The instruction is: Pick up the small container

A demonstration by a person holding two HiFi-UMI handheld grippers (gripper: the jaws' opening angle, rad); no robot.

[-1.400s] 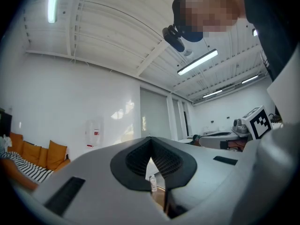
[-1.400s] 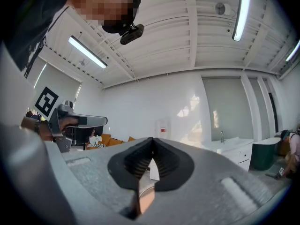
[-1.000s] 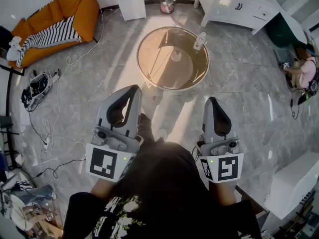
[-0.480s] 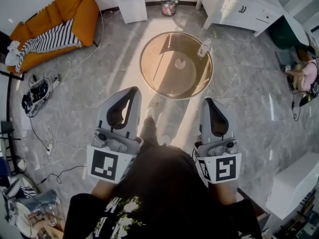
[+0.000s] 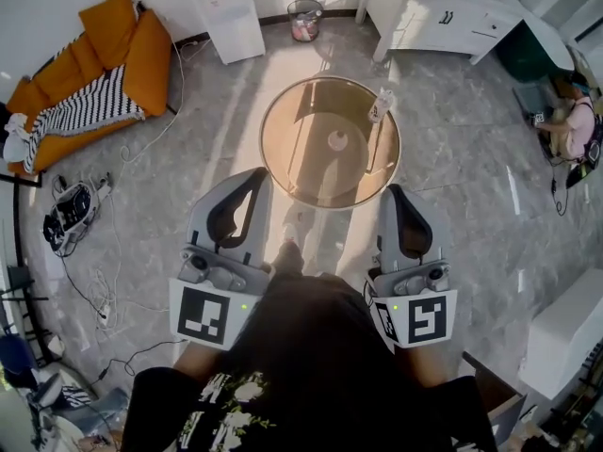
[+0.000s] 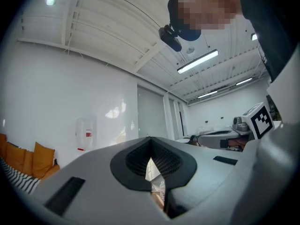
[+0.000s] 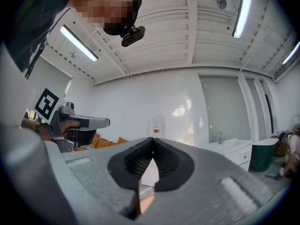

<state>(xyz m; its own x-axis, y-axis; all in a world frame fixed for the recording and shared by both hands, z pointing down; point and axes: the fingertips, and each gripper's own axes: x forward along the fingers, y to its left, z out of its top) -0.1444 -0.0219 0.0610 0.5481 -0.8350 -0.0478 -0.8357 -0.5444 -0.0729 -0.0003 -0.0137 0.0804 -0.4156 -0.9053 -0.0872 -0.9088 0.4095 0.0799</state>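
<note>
Two grippers, the left gripper [image 5: 252, 179] and the right gripper [image 5: 398, 196], have their fingers [image 6: 133, 161] pressed together on nothing, just short of the one round glass tabletop [image 5: 292, 130]. One small container [image 5: 381, 105] stands at the tabletop's far right rim, well apart from both.

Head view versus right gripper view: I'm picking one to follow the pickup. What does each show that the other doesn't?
Only the head view shows the small container, at the far right rim of the round glass table, plus the waste bin and floor cables. Only the right gripper view shows ceiling lights and a sink tap. Both show the orange sofa, the left gripper and the right gripper, its jaws together and empty.
</note>
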